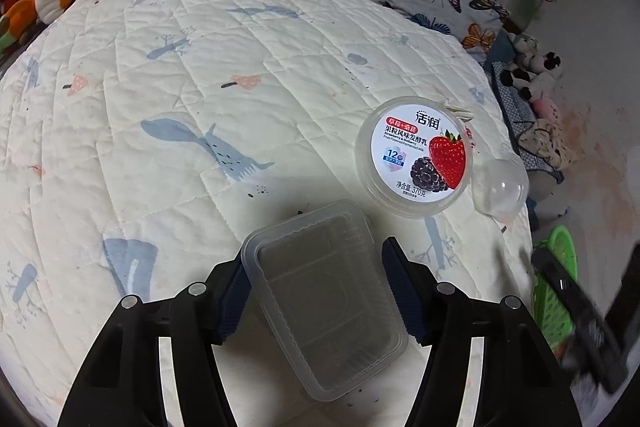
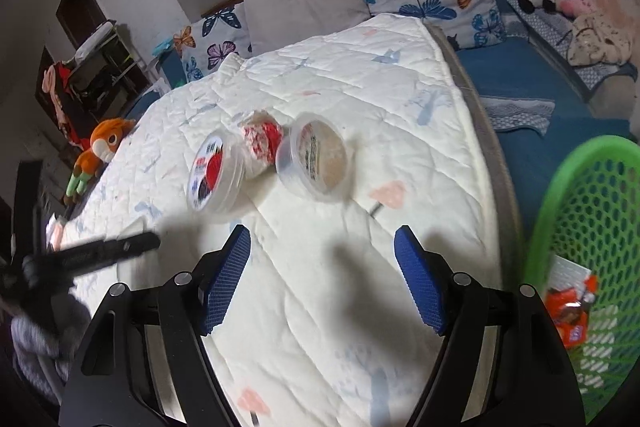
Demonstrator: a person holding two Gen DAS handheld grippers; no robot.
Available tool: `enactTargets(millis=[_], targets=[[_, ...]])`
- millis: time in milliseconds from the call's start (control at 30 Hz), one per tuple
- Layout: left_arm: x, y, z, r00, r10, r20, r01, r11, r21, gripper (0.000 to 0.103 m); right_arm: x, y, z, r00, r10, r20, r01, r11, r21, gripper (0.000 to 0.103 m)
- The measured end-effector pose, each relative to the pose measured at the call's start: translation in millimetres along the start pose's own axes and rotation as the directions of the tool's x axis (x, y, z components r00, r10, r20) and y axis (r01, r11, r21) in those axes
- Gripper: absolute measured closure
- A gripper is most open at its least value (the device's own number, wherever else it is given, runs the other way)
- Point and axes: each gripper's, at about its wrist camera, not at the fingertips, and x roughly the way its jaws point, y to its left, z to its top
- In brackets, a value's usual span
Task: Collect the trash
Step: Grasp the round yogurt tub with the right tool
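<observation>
Counting one tray [image 1: 324,299], two tubs [image 2: 216,173]

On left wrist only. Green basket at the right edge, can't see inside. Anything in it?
Observer: Yes. The right wrist view shows an orange wrapper lying in the basket.
Operator: Left gripper is on the tray. Is the right gripper free?
Observer: Yes. The right gripper is open with nothing between its pads, over bare quilt.
Operator: What's behind the yogurt tub?
Observer: A crumpled red and white wrapper, lying between it and a second tub that is tipped on its side.
</observation>
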Motion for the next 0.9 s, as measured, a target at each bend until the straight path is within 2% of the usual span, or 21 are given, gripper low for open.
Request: enactTargets(millis=[233, 600, 767, 900], targets=[[-4.2, 8.9, -0.1, 1.000, -0.022, 0.000, 0.022, 1.000, 0.011, 0.043, 28.0, -8.8, 27.1, 0.998, 0.063, -0.023, -0.061, 0.995, 0.076, 0.029], [-5.6, 10.4, 1.0, 0.999, -0.039, 0.005, 0.039, 0.999, 0.035, 0.044, 66.8, -17.1, 40.6, 0.995, 0.075, -0.067, -0.068, 0.992, 0.102, 0.029], [-4.3, 11.7, 1.3, 0.999, -0.036, 0.004, 0.036, 0.999, 0.035, 0.045, 73.9, -7.5, 42.1, 0.996, 0.048, -0.069, -0.044, 0.998, 0.051, 0.030], [-2.6, 14.5, 1.2, 0.999, -0.038, 0.001, 0.038, 0.999, 0.030, 0.045, 77.6, -2.5, 41.3, 0.997, 0.039, -0.065, -0.037, 0.999, 0.026, 0.037]])
